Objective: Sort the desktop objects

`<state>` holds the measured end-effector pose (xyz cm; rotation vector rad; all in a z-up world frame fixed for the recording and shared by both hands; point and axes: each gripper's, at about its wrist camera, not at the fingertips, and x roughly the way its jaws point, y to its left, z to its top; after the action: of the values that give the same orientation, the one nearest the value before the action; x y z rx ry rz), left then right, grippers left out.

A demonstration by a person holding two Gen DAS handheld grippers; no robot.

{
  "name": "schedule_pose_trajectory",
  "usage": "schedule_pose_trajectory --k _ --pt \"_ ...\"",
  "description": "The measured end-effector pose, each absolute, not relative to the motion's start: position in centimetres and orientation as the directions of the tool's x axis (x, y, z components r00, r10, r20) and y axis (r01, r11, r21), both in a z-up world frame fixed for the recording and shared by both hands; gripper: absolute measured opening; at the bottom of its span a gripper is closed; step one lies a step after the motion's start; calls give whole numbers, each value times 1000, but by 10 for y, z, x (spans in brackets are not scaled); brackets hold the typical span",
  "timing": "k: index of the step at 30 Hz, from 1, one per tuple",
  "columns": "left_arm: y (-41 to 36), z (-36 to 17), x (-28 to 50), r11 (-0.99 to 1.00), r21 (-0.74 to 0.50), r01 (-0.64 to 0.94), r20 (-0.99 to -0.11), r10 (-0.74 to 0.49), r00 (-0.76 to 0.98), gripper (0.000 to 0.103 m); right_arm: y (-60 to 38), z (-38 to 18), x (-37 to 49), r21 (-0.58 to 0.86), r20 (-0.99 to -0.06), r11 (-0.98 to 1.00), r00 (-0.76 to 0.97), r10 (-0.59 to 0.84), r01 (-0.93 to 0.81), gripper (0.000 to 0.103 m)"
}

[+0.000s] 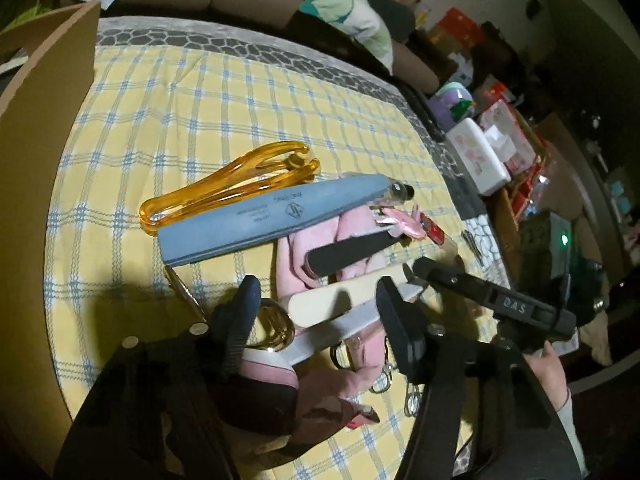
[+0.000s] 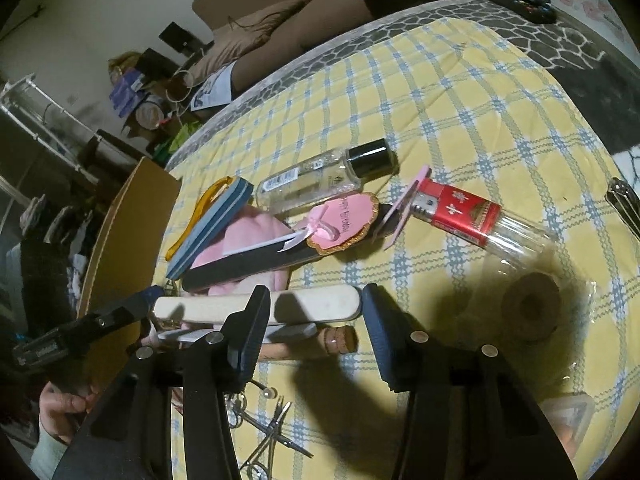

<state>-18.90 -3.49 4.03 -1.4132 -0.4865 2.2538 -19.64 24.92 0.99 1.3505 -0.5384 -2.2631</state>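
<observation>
Left wrist camera looked down along my left gripper (image 1: pixel 316 284), whose jaws stood about half apart over a pile of nail tools. Between them lay a cream nail file (image 1: pixel 320 300) and a grey file (image 1: pixel 340 326) just under it; neither pad clearly pressed on them. A gold ring handle (image 1: pixel 276 328) sat beside my left finger. Beyond the tips were a black file (image 1: pixel 352 252) on a pink cloth (image 1: pixel 352 224), then a blue buffer block (image 1: pixel 260 220) and an orange plastic loop (image 1: pixel 224 196). A cardboard box (image 1: pixel 40 120) stood far to the left.

My right gripper (image 2: pixel 316 292) was also partly open and held nothing. The cream file's rounded end lay just behind the gap, and a small corked vial (image 2: pixel 320 344) lay under it. Farther ahead were a pink tag (image 2: pixel 344 220), a red lighter (image 2: pixel 460 212) and a clear bottle (image 2: pixel 320 176). Small scissors (image 2: pixel 272 432) lay beneath me on the yellow checked cloth (image 2: pixel 480 120).
</observation>
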Motion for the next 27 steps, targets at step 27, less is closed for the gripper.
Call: schedule_pose_trajectory --k 27 --pt "-3 42 -168 -836 -327 -440 -850 463 -249 40 243 10 -180 513 -739 -834 -389 -550 204 44"
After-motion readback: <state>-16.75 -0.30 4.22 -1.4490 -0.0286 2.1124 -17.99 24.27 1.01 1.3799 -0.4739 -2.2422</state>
